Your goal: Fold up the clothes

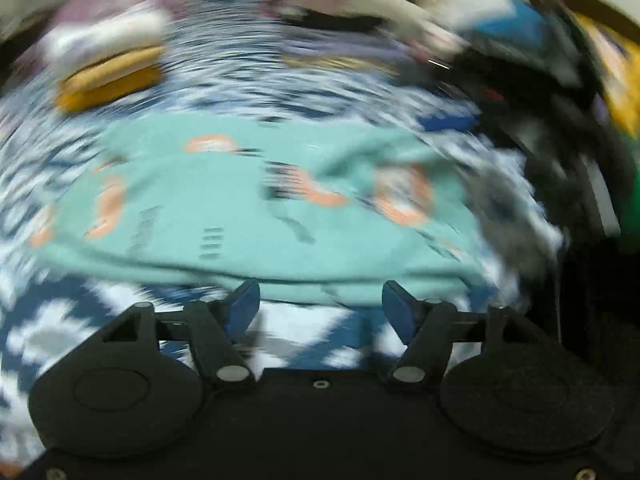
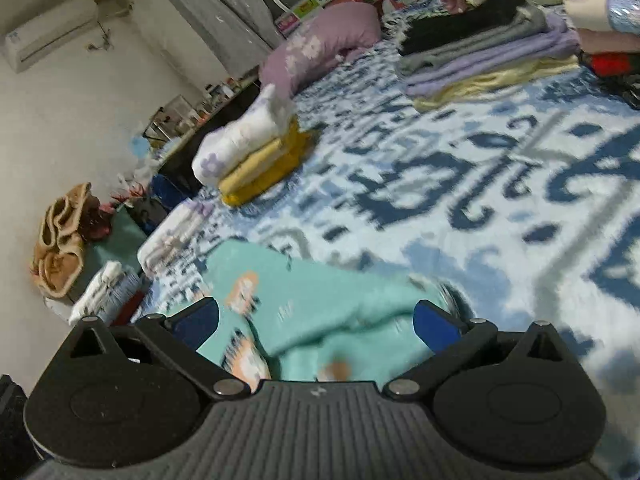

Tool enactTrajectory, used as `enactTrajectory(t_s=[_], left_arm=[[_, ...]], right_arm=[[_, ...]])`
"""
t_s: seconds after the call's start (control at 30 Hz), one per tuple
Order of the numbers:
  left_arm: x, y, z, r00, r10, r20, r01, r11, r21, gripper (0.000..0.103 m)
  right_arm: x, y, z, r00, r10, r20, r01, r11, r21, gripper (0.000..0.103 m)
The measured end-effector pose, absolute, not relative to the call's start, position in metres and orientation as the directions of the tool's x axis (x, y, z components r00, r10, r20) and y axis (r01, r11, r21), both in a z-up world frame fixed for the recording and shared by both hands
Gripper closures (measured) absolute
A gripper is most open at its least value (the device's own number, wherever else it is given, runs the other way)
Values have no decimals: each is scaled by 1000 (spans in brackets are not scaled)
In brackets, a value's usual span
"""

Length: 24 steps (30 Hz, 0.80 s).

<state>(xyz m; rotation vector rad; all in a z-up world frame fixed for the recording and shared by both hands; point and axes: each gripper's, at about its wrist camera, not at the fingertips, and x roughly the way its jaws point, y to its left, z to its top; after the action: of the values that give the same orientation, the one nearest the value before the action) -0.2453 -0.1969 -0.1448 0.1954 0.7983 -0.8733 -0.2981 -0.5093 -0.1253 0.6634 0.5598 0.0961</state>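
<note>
Showing my left gripper (image 1: 320, 304) fingers spread and empty just short of the teal garment (image 1: 248, 220) at frame centre, my right gripper (image 2: 316, 320) fingers spread astride it, on the patterned bed (image 2: 460, 200).

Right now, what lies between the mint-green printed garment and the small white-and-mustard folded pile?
Only bare blue-and-white patterned bedspread between garment and pile, in the right wrist view.

I am in a home bedroom, over a bed with a blue-and-white patterned bedspread (image 2: 460, 168). A lilac floral pillow (image 2: 320, 44), stacks of folded clothes (image 2: 480, 52) and a white wall air conditioner (image 2: 48, 36) show it.
</note>
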Motion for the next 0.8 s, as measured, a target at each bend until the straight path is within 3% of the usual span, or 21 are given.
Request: enactTrajectory(t_s=[0.1,0.3,0.5,0.67,0.8], left_arm=[[-217,-175,-146,431,-582,-690,586,762,-276,35],[-179,-148,-158,449,-607,-656,317,794,-518,35],[-164,-147,-164,483,-583,-654,219,803,-554,36],[-152,-145,-174,489,-581,-651,169,795,-583,37],[-145,-141,-177,493,-588,-641,154,784,-601,43]], right_arm=[[-274,-509,-115,838,265,-477,63,822,566,0],[-202,-492,-103,718,330,-613,-44,900,433,9],[-142,-468,-107,573,367,-732,-154,926,344,15],[-106,-454,-122,469,433,-769,-213,901,378,36],[-87,-440,-137,401,452,-797,-246,891,382,36]])
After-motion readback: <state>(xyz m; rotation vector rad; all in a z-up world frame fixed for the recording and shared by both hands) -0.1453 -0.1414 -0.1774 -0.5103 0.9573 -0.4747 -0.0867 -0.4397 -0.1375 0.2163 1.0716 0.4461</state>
